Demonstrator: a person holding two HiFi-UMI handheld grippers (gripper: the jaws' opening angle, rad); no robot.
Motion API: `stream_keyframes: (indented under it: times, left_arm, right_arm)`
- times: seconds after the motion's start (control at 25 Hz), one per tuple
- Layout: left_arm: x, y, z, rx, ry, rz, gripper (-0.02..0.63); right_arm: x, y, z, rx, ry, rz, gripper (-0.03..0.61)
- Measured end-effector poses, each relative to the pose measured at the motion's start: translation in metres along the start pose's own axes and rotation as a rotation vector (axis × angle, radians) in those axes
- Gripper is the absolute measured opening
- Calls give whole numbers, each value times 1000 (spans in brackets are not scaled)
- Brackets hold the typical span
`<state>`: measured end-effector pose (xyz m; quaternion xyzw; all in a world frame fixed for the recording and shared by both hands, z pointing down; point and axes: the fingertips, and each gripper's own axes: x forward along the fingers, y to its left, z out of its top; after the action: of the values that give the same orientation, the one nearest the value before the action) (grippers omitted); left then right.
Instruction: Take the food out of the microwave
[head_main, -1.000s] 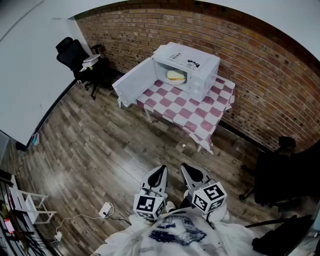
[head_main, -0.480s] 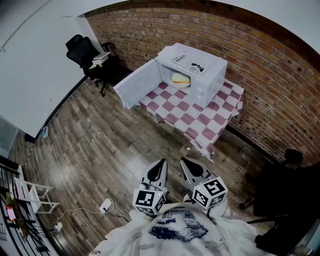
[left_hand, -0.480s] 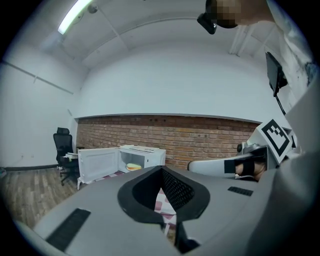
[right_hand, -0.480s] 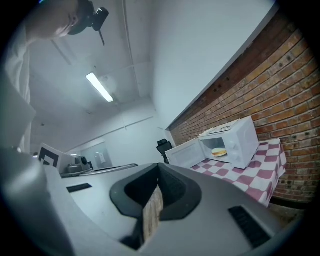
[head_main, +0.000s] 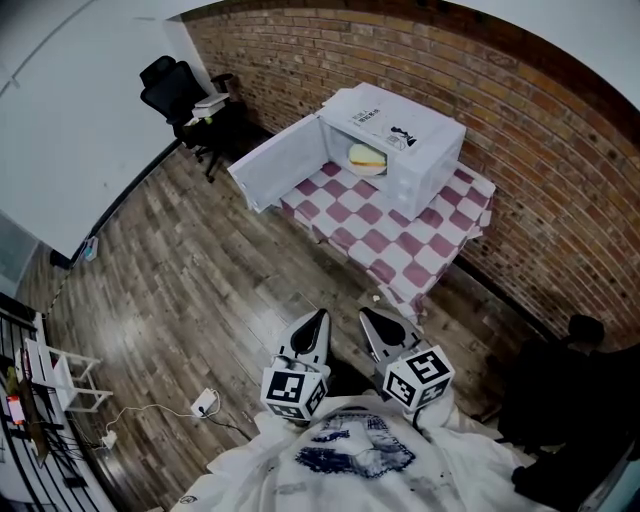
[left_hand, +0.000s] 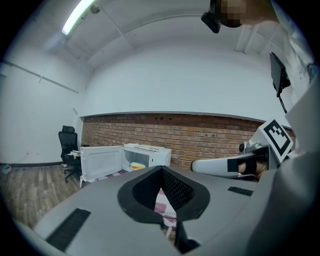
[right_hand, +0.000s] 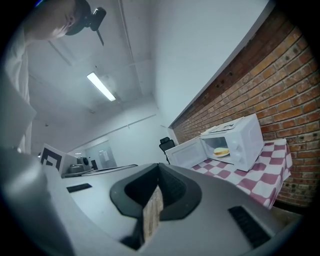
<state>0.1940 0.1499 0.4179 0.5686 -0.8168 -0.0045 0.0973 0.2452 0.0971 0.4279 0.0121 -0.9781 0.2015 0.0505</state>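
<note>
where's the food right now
In the head view the food sits upper centre, inside the microwave with its door open leftward, on the checked table by the brick wall.

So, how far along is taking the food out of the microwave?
Done: the microwave door stands open. In hand: nothing; left gripper and right gripper are shut, empty, short of the table. Left: reach in, grip the food inside, lift it out.

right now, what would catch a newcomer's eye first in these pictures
The white microwave stands with its door swung wide open on a pink-checked tablecloth against the brick wall, with pale, bun-like food inside it. Nearer the camera, the left gripper and right gripper sit side by side at the person's chest, jaws together and empty, well short of the table.
</note>
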Motion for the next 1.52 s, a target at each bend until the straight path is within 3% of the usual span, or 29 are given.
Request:
stream_keyframes:
  times: [0.6, 1.52]
  left_arm:
    - [59, 37, -8, -12, 58, -102, 8]
    - [126, 233, 22, -58, 55, -230, 8]
  right_arm:
    - [51, -46, -2, 46, 15, -121, 15]
    - [244, -25, 3, 30, 45, -261, 14]
